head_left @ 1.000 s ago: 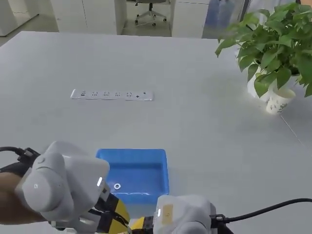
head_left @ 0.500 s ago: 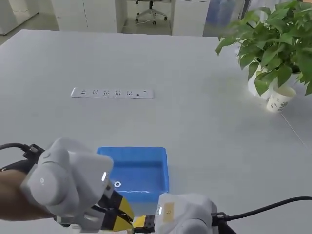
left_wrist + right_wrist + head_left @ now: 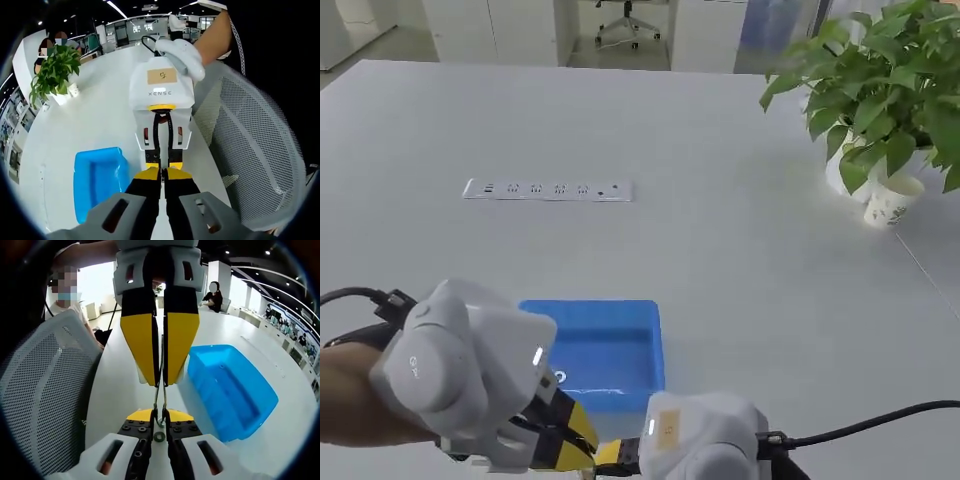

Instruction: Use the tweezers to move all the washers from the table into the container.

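Note:
Low in the head view, my left gripper point(image 3: 568, 438) and right gripper point(image 3: 620, 455) meet tip to tip just in front of the blue container point(image 3: 640, 318). Thin metal tweezers point(image 3: 159, 390) run between the two pairs of yellow jaws. In the left gripper view my left gripper point(image 3: 161, 176) is shut on one end of the tweezers point(image 3: 161, 150). My right gripper point(image 3: 159, 416) is closed around the other end. A small washer point(image 3: 159, 436) shows in the gap behind the right jaws. Another washer point(image 3: 558, 378) lies inside the container.
A white power strip point(image 3: 548, 190) lies on the table beyond the container. A potted plant point(image 3: 880, 100) and a paper cup point(image 3: 890, 208) stand at the right. A mesh chair point(image 3: 45, 390) sits by the table's near edge. People are in the background.
My left gripper has edged a little right and closer to the right gripper. The right gripper has hardly moved, and the container stays put.

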### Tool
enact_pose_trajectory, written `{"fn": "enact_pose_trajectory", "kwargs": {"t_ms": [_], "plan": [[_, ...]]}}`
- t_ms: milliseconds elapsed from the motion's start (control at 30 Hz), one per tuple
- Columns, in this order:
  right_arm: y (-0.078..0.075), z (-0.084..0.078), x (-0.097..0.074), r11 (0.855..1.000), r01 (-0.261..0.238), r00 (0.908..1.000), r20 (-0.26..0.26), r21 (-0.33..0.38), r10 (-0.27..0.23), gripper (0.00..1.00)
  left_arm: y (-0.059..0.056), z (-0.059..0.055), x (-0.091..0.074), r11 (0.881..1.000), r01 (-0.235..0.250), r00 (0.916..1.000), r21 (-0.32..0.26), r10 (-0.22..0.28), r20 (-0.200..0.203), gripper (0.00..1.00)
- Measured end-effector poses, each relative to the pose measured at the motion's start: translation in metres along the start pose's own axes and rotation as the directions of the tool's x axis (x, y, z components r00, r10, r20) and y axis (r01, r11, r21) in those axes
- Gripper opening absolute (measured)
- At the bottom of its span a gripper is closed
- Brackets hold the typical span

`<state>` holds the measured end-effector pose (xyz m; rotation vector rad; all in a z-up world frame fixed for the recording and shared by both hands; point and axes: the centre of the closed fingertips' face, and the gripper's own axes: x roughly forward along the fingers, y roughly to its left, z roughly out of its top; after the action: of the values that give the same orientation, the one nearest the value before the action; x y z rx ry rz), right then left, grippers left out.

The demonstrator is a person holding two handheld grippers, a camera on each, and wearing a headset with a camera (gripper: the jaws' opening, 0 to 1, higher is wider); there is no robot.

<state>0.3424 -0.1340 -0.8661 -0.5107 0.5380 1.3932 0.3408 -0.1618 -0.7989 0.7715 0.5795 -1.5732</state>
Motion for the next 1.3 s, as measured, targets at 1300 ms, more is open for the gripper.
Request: {"fn": "enact_pose_trajectory", "kwargs": {"t_ms": [1300], "plan": [[0.0, 0.012, -0.009, 1.0, 0.0, 0.9999, 0.013, -0.003, 0.0, 0.08, 0.0, 0.007, -0.014, 1.0, -0.009, 0.9999, -0.007, 0.01, 0.011, 0.04]]}}
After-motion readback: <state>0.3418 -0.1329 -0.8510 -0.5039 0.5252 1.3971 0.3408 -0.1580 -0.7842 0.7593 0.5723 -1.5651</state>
